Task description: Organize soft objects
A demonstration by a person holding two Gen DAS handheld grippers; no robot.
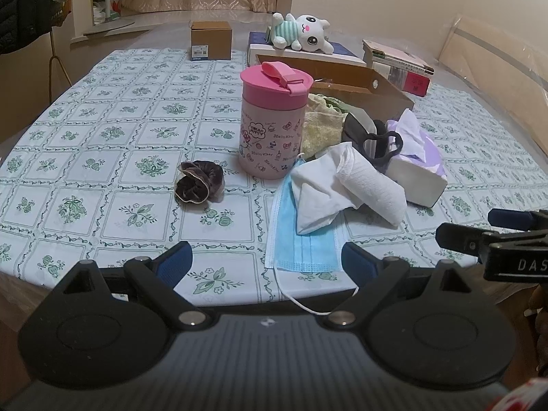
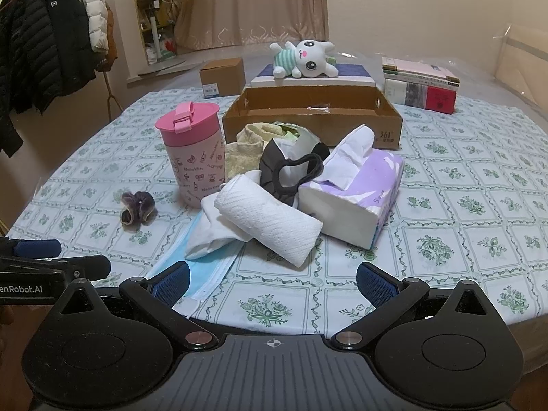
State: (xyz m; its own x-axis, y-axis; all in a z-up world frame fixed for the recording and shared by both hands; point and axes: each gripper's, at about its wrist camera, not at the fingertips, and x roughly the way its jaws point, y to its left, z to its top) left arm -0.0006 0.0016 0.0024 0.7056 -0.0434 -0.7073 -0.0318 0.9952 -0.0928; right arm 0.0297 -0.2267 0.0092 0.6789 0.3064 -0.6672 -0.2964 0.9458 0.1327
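Note:
A pile of soft things lies mid-table: a blue face mask (image 1: 301, 243) (image 2: 202, 274), a white cloth (image 1: 318, 191) (image 2: 212, 236), a rolled white towel (image 1: 370, 185) (image 2: 270, 222), a yellow cloth (image 1: 322, 126) (image 2: 245, 154), a black-and-white eye mask (image 1: 373, 137) (image 2: 291, 167) and a purple tissue pack (image 1: 418, 167) (image 2: 356, 195). A dark velvet scrunchie (image 1: 198, 181) (image 2: 137, 207) lies apart to the left. A white plush toy (image 1: 304, 30) (image 2: 304, 58) lies on a box at the back. My left gripper (image 1: 267, 263) and right gripper (image 2: 274, 281) are open and empty at the near table edge.
A pink Hello Kitty tumbler (image 1: 274, 120) (image 2: 191, 154) stands beside the pile. An open cardboard tray (image 1: 359, 85) (image 2: 311, 116) sits behind it. A small cardboard box (image 1: 210, 44) (image 2: 222, 75) and stacked books (image 1: 400, 65) (image 2: 421, 85) stand at the back. Coats (image 2: 51, 34) hang at left.

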